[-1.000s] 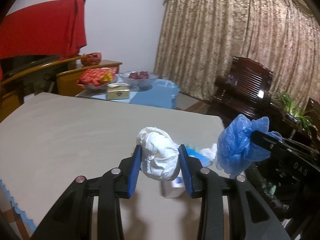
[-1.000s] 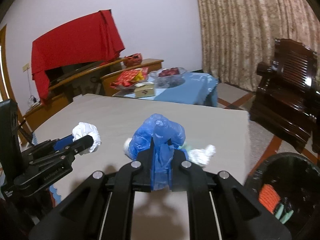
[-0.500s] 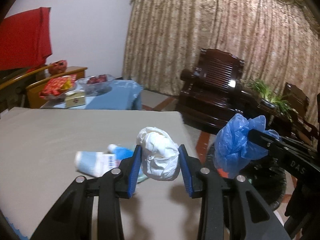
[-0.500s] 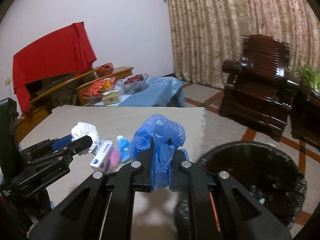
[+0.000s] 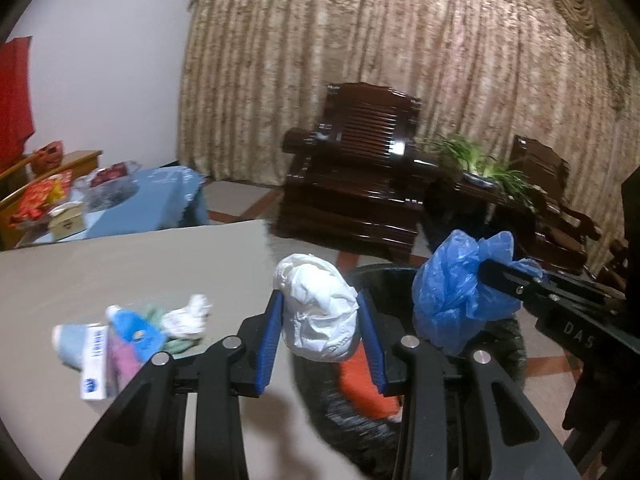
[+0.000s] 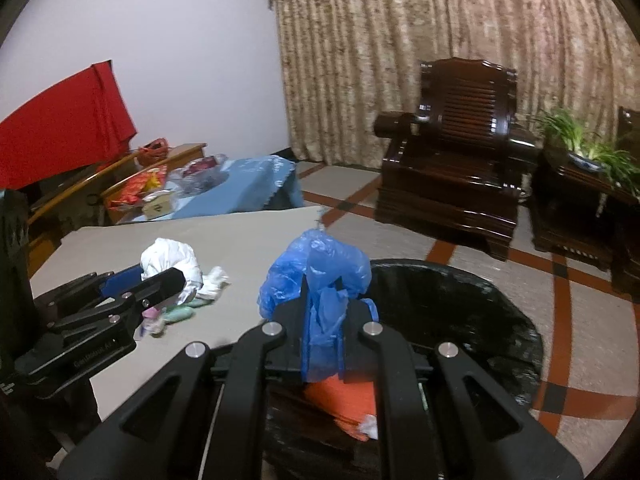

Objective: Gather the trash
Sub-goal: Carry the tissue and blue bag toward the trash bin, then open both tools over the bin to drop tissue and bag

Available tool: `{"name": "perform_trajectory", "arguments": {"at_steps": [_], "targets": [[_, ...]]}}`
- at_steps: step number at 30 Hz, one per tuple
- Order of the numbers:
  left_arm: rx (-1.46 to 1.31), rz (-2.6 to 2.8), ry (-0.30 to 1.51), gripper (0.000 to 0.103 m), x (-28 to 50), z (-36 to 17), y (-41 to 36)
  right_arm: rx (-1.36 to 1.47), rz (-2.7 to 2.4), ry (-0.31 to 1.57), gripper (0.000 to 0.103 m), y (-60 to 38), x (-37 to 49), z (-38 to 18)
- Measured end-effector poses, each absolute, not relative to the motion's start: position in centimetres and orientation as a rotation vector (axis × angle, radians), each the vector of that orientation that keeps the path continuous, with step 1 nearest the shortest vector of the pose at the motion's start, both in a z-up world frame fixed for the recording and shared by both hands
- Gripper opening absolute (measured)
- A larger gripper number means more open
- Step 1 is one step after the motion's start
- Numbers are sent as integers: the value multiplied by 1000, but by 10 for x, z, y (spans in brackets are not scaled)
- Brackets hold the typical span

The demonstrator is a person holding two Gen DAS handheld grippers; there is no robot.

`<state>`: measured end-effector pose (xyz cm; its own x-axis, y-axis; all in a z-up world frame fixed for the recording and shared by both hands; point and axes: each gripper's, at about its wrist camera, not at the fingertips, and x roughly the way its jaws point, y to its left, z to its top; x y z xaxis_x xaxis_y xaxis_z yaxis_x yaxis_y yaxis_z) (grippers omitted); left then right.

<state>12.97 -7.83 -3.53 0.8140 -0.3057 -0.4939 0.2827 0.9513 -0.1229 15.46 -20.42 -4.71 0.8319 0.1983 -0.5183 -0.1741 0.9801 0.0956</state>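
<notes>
My left gripper (image 5: 320, 304) is shut on a crumpled white wad (image 5: 316, 316), held at the table's right edge over the near rim of a black bin (image 5: 384, 276). To its right, my right gripper (image 5: 486, 270) is shut on a crumpled blue plastic bag (image 5: 452, 300). In the right wrist view the blue bag (image 6: 316, 272) sits pinched in the right gripper (image 6: 324, 304) above the bin (image 6: 460, 284), which holds an orange piece (image 6: 340, 400). The left gripper (image 6: 176, 276) with the white wad (image 6: 168, 256) shows at the left.
On the beige table (image 5: 120, 264) lie a white tissue (image 5: 188, 316), a blue-and-white box (image 5: 96, 364) and small soft packets. Beyond stand a dark wooden armchair (image 5: 360, 184), a dark side table with a plant (image 5: 476, 160) and a blue-clothed low table (image 5: 168, 200).
Both grippers have swung to the right, from over the table to its right edge, each still holding its load. The black bin has come into view beneath them.
</notes>
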Motion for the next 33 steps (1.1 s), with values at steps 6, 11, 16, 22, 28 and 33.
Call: {"name": "perform_trajectory", "arguments": {"at_steps": [6,11,16,22,28,33], "targets": [[-34,-373,540,37,139,-42,-115,49,131,563,9,-241,146,-57],[-18,-397,552,37,144,-51,-137,69,88,575,9,-265,143,-66],[-3,-421,580,37,152,-62,-157,83,57,589,9,-279,145,-75],[8,-443,615,38,160,-75,-174,94,27,622,9,-294,154,-91],[15,-456,636,38,164,-83,-180,117,13,654,9,-306,163,-106],[16,-474,646,71,166,-82,-182,142,-6,662,36,-308,160,-109]]}}
